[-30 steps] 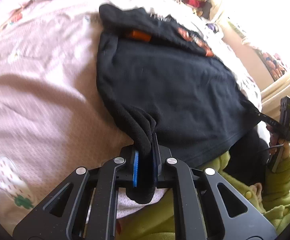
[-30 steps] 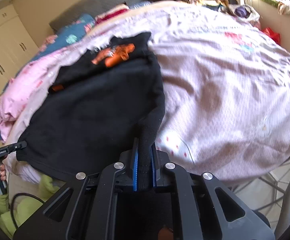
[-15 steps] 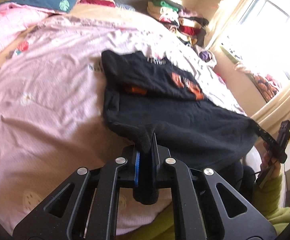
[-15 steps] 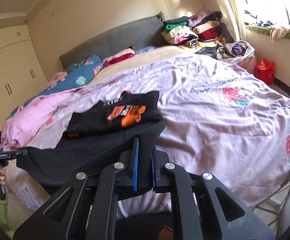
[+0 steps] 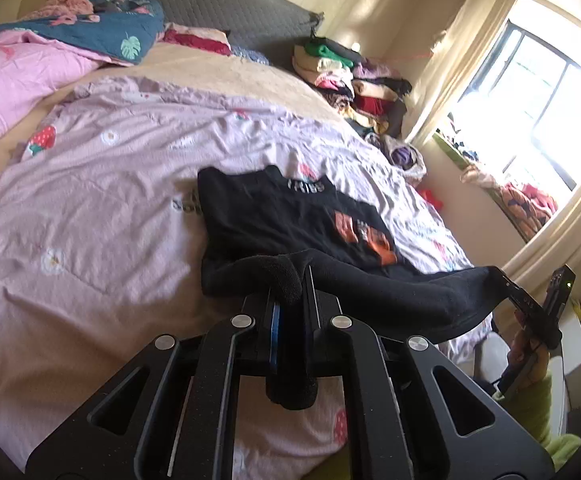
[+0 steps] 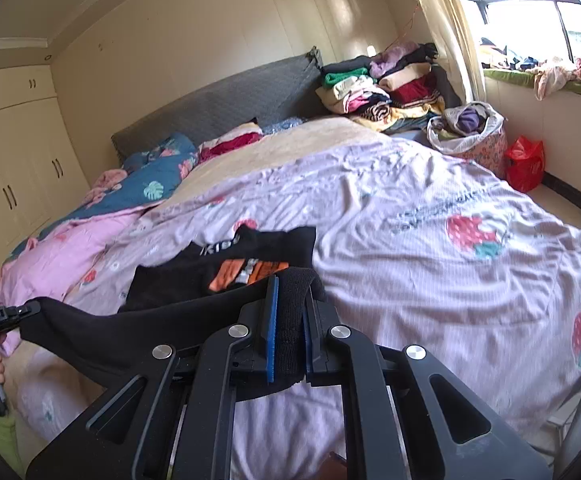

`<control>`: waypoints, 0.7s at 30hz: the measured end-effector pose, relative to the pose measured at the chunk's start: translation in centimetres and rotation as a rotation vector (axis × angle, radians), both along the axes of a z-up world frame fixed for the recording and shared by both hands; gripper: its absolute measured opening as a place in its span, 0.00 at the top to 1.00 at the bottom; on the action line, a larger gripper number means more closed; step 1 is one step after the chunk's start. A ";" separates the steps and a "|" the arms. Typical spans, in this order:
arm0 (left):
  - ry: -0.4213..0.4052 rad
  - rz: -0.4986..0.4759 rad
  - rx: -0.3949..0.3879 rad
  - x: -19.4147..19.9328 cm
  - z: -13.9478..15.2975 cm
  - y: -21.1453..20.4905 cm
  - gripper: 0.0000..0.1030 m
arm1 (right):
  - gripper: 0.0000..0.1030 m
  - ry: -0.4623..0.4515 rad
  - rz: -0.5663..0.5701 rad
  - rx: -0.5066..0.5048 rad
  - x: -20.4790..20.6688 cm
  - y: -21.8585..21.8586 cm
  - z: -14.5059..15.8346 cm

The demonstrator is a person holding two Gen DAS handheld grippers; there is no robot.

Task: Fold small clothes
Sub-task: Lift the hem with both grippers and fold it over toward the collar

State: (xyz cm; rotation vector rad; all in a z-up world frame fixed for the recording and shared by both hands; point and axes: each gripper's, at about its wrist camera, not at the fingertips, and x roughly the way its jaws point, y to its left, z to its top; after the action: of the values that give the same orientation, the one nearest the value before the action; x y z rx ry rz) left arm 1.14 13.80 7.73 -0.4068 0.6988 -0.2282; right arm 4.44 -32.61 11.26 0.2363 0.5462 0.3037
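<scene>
A black T-shirt with an orange print (image 5: 286,216) (image 6: 194,276) lies partly folded on the pale purple bedspread (image 5: 90,208) (image 6: 430,264). Its near hem is lifted off the bed and stretched between both grippers. My left gripper (image 5: 290,292) is shut on one hem corner, which bunches between the blue pads. My right gripper (image 6: 289,296) is shut on the other hem corner. In the left wrist view the right gripper shows at the far right (image 5: 530,304); in the right wrist view the left gripper shows at the far left (image 6: 14,312). The far, printed part of the shirt still rests on the bed.
A stack of folded clothes (image 5: 350,76) (image 6: 386,84) sits at the head of the bed by the grey headboard (image 6: 226,104). Pink and blue quilts (image 5: 50,48) lie at the left. A bag of clothes (image 6: 470,132) and a red bag (image 6: 526,164) stand beside the bed.
Both grippers have risen and tilted up with the hem, lifting the shirt's near half off the bed. More of the room and headboard has come into view.
</scene>
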 end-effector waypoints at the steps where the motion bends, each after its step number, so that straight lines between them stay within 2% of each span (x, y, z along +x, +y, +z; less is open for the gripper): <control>1: -0.007 0.010 -0.009 0.3 0.1 0.2 0.98 | 0.92 -0.005 -0.001 0.000 0.5 0.1 0.2; 11: -0.073 0.075 -0.045 3.4 1.0 0.9 0.98 | 0.91 -0.014 -0.019 -0.015 5.9 1.1 1.4; 21: -0.086 0.123 -0.078 6.4 0.3 2.0 0.98 | 0.91 -0.001 -0.017 -0.066 10.2 3.0 1.8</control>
State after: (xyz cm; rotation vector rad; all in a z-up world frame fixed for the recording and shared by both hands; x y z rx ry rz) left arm 7.54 15.77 8.03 -0.5100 0.5794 -0.1557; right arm 14.66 -29.59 13.02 0.1769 0.5524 0.2686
